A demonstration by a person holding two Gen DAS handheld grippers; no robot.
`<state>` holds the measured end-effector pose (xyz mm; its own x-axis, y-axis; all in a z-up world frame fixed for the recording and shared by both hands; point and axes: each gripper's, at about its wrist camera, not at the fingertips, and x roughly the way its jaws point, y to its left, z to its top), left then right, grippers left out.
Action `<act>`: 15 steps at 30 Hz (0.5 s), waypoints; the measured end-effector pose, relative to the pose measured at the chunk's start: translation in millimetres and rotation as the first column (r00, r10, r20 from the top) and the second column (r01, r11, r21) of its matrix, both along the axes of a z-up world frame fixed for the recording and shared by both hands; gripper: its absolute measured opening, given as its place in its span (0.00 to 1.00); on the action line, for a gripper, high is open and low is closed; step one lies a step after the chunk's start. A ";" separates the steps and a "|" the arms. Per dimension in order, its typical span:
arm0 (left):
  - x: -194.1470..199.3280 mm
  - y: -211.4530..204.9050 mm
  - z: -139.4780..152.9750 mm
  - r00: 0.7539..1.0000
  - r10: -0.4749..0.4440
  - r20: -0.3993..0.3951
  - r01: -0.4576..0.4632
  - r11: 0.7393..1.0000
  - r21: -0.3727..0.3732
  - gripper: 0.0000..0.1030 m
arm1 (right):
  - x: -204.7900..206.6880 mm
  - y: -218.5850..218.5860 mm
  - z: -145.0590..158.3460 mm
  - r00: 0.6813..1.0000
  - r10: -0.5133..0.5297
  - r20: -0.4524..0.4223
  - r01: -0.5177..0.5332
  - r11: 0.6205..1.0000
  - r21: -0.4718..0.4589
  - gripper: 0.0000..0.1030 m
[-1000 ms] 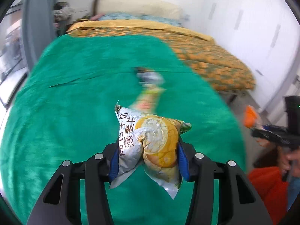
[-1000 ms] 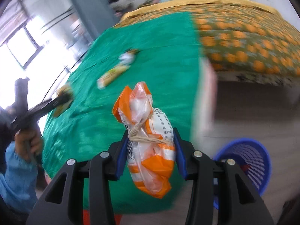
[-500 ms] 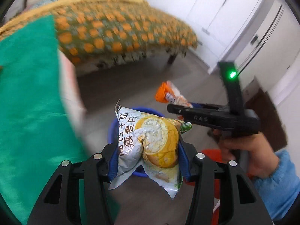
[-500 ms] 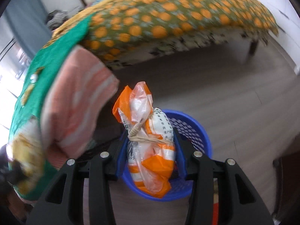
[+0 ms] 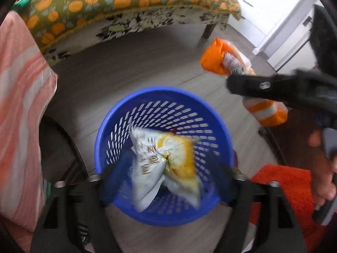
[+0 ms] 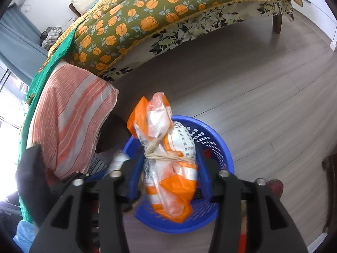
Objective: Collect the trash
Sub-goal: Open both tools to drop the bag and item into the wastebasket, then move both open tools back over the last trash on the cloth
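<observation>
A blue mesh basket [image 5: 164, 109] [image 6: 212, 139] stands on the wooden floor, right below both grippers. My left gripper [image 5: 168, 177] hangs over it with its jaws opening. The silver and yellow snack bag [image 5: 166, 160] is blurred between them, free of the pads and dropping into the basket. My right gripper [image 6: 168, 164] [image 5: 236, 84] holds an orange and white plastic bag [image 6: 162, 122] [image 5: 223, 61] tied with a band over the basket's rim. Its jaws are opening, but the pads still touch the bag.
A bed with an orange-flowered quilt [image 6: 168, 10] runs along the far side, its leg [image 6: 277, 23] on the floor. A pink striped cloth [image 6: 69, 122] and a green blanket [image 6: 52, 63] hang at the left. An orange mat [image 5: 284, 185] lies right of the basket. A person's hand [image 5: 322, 168] grips the right handle.
Both grippers swung from over the green bedcover down to above the blue basket. The left jaws spread and the snack bag slipped out. The right jaws widened slightly around the orange bag.
</observation>
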<state>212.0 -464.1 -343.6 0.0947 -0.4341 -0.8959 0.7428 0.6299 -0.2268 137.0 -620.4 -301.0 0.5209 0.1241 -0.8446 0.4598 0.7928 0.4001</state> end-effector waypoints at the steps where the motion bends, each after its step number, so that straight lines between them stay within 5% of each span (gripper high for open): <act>1: 1.4 3.6 -1.5 1.000 0.010 -0.005 -0.010 1.000 0.003 0.78 | -2.1 -2.3 -0.6 1.000 -0.015 0.001 0.015 1.000 0.010 0.70; 6: -12.8 19.6 23.7 1.000 0.018 -0.012 -0.018 0.999 -0.050 0.79 | -11.6 -10.4 12.6 0.997 -0.065 0.031 0.065 0.998 0.005 0.70; 15: -65.4 81.0 130.9 0.997 -0.016 0.073 0.032 0.976 -0.217 0.88 | -13.0 17.5 64.1 0.985 -0.104 0.139 0.124 0.981 -0.148 0.84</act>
